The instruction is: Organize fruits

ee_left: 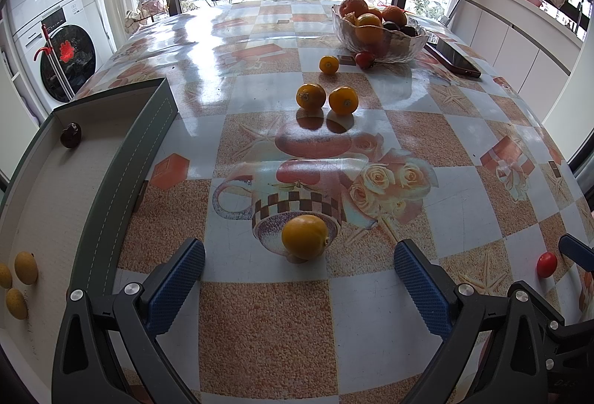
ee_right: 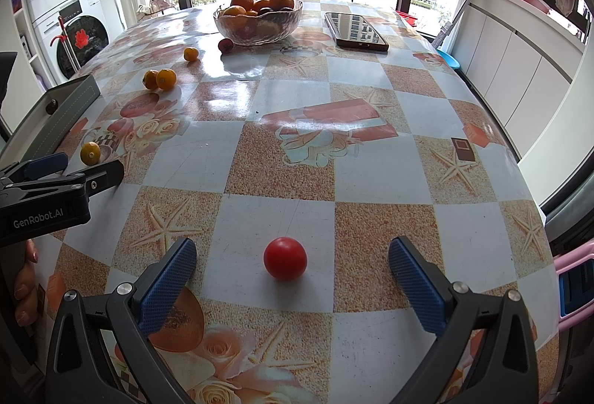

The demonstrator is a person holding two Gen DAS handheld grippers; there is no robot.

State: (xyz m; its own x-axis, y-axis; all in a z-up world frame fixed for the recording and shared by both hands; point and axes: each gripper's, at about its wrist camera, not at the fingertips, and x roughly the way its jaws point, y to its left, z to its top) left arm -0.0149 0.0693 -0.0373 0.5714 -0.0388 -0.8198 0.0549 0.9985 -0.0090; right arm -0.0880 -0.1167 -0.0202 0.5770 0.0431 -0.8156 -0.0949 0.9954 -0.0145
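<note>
Near the tabletop's near edge, the left gripper stands spread wide, holding nothing, an orange just ahead between its fingers, stem end pointing right, long axis crosswise. The right gripper gapes too, a round tomato between its fingers. A tray lies along the left edge. Farther off sit two oranges, then a bowl near the far edge.

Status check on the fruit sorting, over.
Left gripper open, yellow fruit just ahead between fingers. Right gripper open, red fruit lined up. Nothing gripped; paths clear.
</note>
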